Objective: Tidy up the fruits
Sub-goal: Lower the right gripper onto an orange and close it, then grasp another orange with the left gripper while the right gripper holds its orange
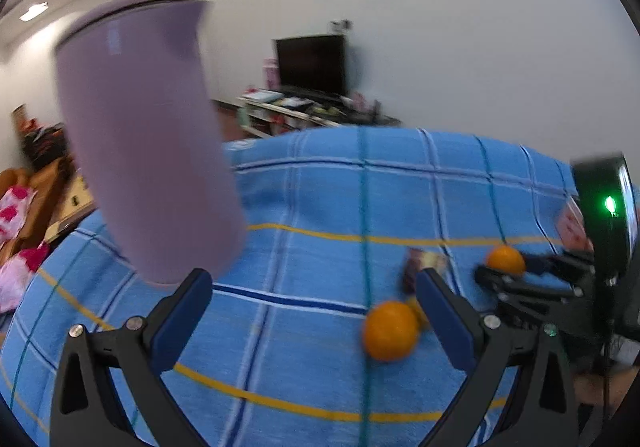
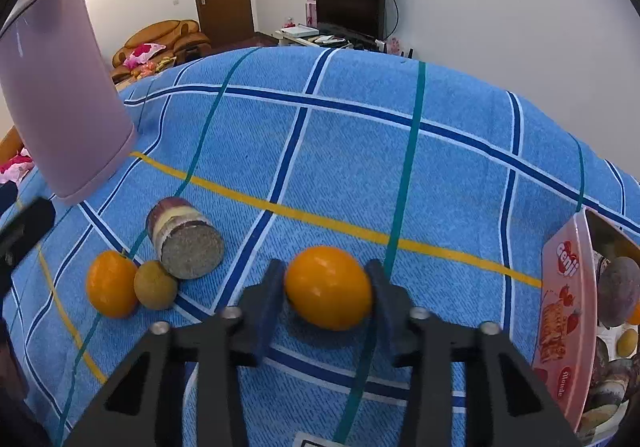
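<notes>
My right gripper (image 2: 328,279) is shut on an orange (image 2: 328,287) just above the blue plaid cloth (image 2: 360,151); the same gripper and orange (image 1: 505,259) show at the right of the left wrist view. A second orange (image 2: 111,283) and a small yellow-green fruit (image 2: 155,285) lie side by side at the left, next to a tipped-over jar (image 2: 186,243). My left gripper (image 1: 314,299) is open and empty above the cloth; that orange (image 1: 390,331) lies just inside its right finger. A pink box (image 2: 568,311) holding fruits is at the right edge.
A tall lilac container (image 2: 64,95) stands at the left of the cloth, close ahead of my left gripper (image 1: 148,135). Beyond the table are a TV (image 2: 350,5), a sofa and a door.
</notes>
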{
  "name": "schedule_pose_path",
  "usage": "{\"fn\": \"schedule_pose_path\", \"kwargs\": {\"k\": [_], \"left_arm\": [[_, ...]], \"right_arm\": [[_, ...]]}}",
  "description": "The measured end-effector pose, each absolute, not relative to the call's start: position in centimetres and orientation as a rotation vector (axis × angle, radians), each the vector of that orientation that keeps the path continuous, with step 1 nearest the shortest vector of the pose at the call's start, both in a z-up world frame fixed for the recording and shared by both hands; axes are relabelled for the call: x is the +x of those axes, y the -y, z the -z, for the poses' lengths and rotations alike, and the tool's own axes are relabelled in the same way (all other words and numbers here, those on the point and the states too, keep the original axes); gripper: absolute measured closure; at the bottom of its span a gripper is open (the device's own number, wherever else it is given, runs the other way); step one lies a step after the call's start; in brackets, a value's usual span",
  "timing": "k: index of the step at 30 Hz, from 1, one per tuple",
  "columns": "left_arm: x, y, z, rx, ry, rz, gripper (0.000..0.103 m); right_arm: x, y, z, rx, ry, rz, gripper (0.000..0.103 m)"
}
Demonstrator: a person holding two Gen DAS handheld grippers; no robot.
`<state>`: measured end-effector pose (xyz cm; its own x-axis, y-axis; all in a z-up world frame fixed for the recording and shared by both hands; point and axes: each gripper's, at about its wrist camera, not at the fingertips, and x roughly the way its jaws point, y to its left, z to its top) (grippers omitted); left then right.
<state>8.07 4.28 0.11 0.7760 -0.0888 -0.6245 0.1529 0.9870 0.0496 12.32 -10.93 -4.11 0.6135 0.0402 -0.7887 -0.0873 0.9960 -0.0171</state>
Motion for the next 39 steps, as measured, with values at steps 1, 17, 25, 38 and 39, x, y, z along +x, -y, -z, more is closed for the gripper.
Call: {"fn": "schedule_pose_path", "kwargs": {"k": [1, 17, 25, 38, 39], "left_arm": [[8.1, -4.0, 0.2, 0.111, -0.683, 0.143, 0.000], [9.3, -3.1, 3.1, 0.074, -0.820, 0.239, 0.026], [10.2, -3.8, 3.6, -0.021, -0.855, 0.202, 0.008], [9.6, -2.2, 3.5, -0.047, -0.879, 0.383, 0.051], [9.6, -2.5, 3.4, -0.059, -0.882, 0.391, 0.057]], "right_arm": [[12.2, 11.0, 4.2, -0.058, -0.907, -0.077, 0.062], [3.4, 13.2, 1.1, 0.043, -0.690, -0.107, 0.062], [3.1, 13.3, 1.6, 0.079, -0.706, -0.126, 0.062], [2.9, 13.6, 1.6, 0.100, -0.709, -0.124, 0.062], [3.0, 13.6, 1.6, 0.102, -0.708, -0.124, 0.062]]}}
